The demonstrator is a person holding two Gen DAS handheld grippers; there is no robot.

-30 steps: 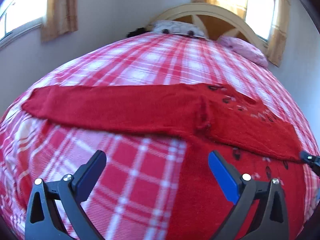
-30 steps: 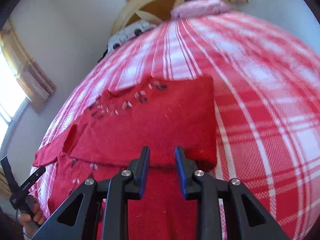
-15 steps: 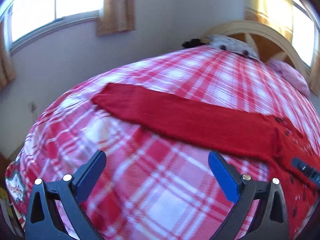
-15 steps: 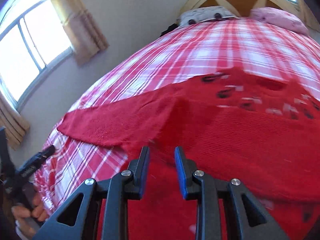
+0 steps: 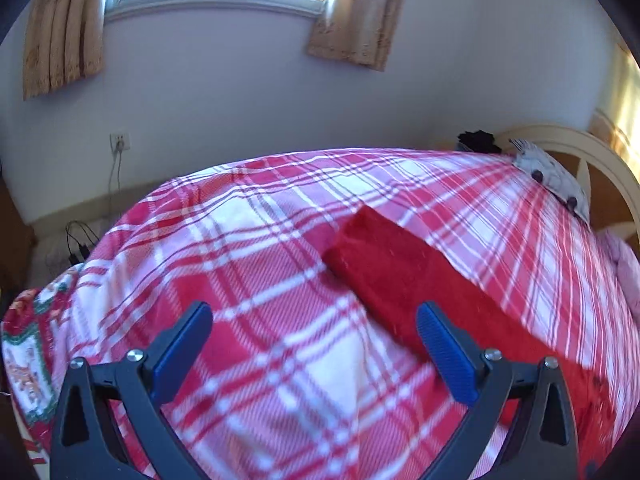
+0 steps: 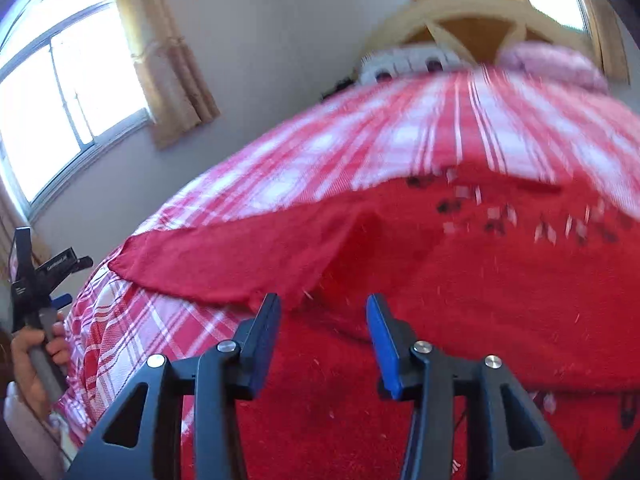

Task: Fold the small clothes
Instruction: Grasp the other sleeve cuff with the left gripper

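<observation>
- Red knit sweater [image 6: 460,280] lies spread flat on the bed, on a red-and-white plaid blanket [image 5: 280,264]
- one long sleeve [image 5: 408,276] stretches out sideways across the plaid, cuff end flat on the blanket, seen in both views [image 6: 224,264]
- sweater body has small dark and pale motifs across the chest, blurred in right wrist view
- left gripper [image 5: 314,344] fingers spread wide apart, nothing between them, held above the blanket
- its right blue finger pad [image 5: 444,356] overlaps the sleeve's near edge in view, contact cannot be told; left pad sits over bare plaid
- right gripper [image 6: 324,332] fingers parted, narrower gap than the left, holding nothing, over the sweater body near where the sleeve joins
- left hand [image 6: 36,356] visible at far left of right wrist view, wrapped round the left gripper's handle, off the bed's edge
- cream headboard [image 6: 472,12], a white patterned pillow [image 6: 404,64] and a pink pillow [image 6: 548,60] at the bed's far end
- windows with tan curtains [image 5: 360,12] on the wall, wall socket [image 5: 119,142] with a cable hanging down
</observation>
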